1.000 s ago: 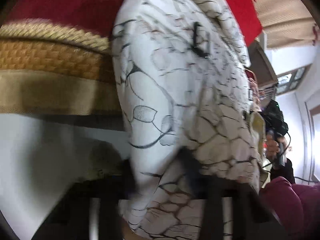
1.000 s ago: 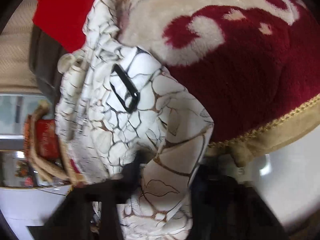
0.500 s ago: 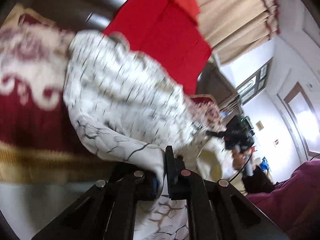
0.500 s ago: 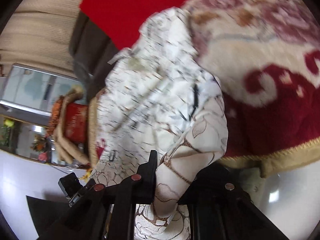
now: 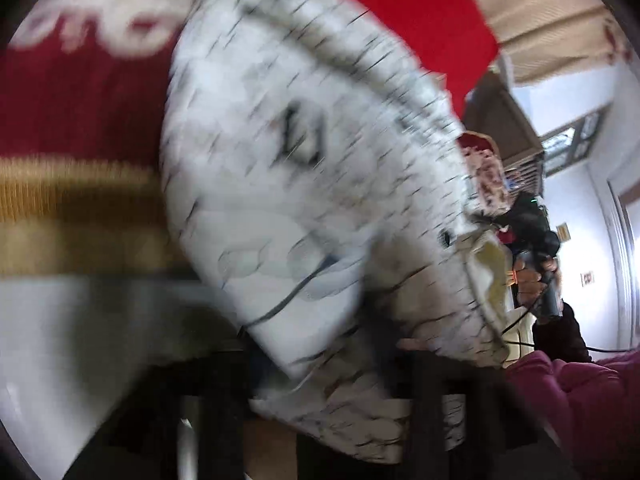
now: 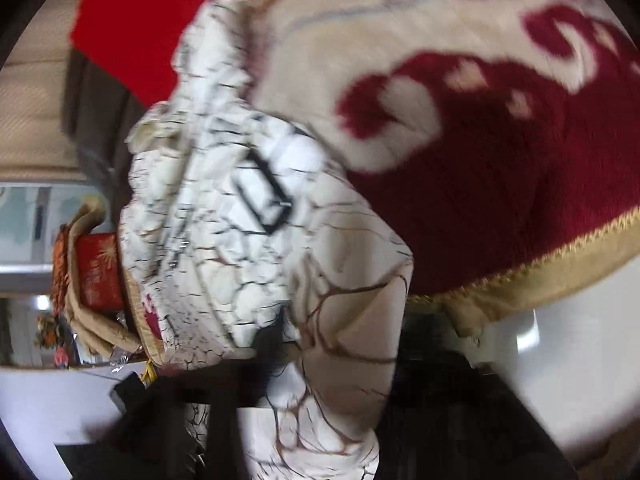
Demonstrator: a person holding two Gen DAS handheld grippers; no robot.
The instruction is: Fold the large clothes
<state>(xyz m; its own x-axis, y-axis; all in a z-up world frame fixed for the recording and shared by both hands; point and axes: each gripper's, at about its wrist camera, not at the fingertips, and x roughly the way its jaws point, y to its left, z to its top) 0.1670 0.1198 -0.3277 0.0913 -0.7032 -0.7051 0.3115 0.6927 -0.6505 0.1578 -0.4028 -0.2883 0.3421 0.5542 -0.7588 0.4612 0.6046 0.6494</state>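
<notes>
A white garment with a black crackle print (image 5: 304, 200) lies bunched over the edge of a red and cream blanket (image 5: 80, 100), with a black rectangular buckle (image 5: 300, 140) on it. My left gripper (image 5: 320, 400) is opening, its dark fingers wide apart, and a fold of the garment hangs loose between them. The right wrist view shows the same garment (image 6: 208, 248) and buckle (image 6: 262, 196) on the blanket (image 6: 500, 200). There my right gripper (image 6: 308, 392) is opening too, with a cream fold between its spread fingers. The picture is blurred.
A red cloth (image 5: 420, 12) and beige curtain (image 5: 552, 8) lie beyond the blanket. White floor (image 5: 60, 340) shows below its gold border. A hand with the other gripper (image 5: 536, 276) and a maroon sleeve (image 5: 580, 400) are at right. A red box among tan cushions (image 6: 96, 276) is at left.
Half a second ago both grippers were pinched shut on garment folds; now both pairs of fingers stand wide apart. Both views have swung back towards the blanket edge.
</notes>
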